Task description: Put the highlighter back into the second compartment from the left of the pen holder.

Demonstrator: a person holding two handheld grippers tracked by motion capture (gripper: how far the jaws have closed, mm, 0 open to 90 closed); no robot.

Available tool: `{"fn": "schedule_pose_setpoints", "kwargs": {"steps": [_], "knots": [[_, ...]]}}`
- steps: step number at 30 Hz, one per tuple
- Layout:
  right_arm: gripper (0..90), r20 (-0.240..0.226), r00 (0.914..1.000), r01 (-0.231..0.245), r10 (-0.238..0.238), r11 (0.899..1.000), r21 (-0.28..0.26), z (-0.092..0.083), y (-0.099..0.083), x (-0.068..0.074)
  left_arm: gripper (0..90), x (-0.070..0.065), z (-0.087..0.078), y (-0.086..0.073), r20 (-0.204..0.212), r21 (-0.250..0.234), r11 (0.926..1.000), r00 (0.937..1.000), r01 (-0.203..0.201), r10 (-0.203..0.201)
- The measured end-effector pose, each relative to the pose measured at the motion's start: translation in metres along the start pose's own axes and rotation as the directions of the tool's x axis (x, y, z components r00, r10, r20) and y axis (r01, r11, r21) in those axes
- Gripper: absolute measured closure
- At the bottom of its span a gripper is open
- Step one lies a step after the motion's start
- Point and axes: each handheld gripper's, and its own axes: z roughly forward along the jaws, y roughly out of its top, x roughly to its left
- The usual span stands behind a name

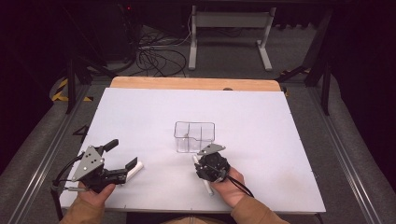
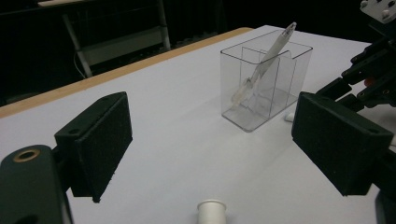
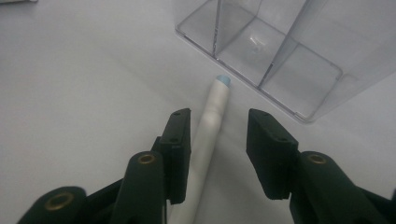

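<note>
At the left, the left gripper (image 1: 125, 158) rests near the table's near edge with its jaws spread wide and nothing between the pads. A white pen (image 1: 134, 171) lies on the white table (image 1: 261, 121) just under its near jaw; in the left gripper view only that pen's blunt end (image 2: 211, 211) pokes up between the 2 open pads. This gripper looks idle, waiting its turn.

Toward the middle stands a clear plastic organizer (image 1: 194, 136) with 3 or so compartments. 1 pen (image 2: 264, 65) already leans inside it, tilted, tip at the floor of a compartment and top above the rim.

Just near and right of the organizer, the right gripper (image 3: 218, 140) points down at a second white pen (image 3: 210, 140), which lies flat on the table with its pale blue end (image 3: 224, 80) aimed at the organizer's near wall, close to it but apart. The jaws straddle the barrel, half spread: the left pad is touching or almost touching it, the right pad stands clear, so the pen is not yet pinched.

The step in hand appears to be the pickup of this pen. The next move likely calls for closing fully on the barrel, lifting, tipping the pen upright and lowering it into a compartment without knocking the light container.
</note>
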Motion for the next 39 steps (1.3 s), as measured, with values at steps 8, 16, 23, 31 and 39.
{"fn": "schedule_pose_setpoints", "kwargs": {"steps": [8,16,23,31,39], "knots": [[65.4,0.014,0.9997,-0.02,0.019,0.999,0.032,0.005,-0.001,0.001,13.1,0.0,0.0,0.0,0.0,0.002,1.0,1.0,-0.003,0.003],[70.1,0.011,0.9995,-0.029,0.029,0.998,0.05,0.01,-0.003,0.004,13.1,0.0,0.0,0.0,-0.001,-0.001,1.0,1.0,0.001,-0.001],[74.0,0.028,0.9987,-0.043,0.041,0.997,0.059,0.013,-0.004,0.007,13.1,0.0,0.0,0.0,-0.001,-0.001,1.0,1.0,0.0,0.0],[78.5,0.046,0.9972,-0.061,0.058,0.997,0.057,0.013,-0.004,0.009,13.1,0.0,0.0,0.0,0.0,-0.001,1.0,1.0,-0.001,0.001],[78.7,0.044,0.9967,-0.07,0.068,0.997,0.043,0.012,-0.004,0.009,13.1,0.0,0.0,0.0,0.0,-0.001,1.0,1.0,-0.001,0.001]]}}
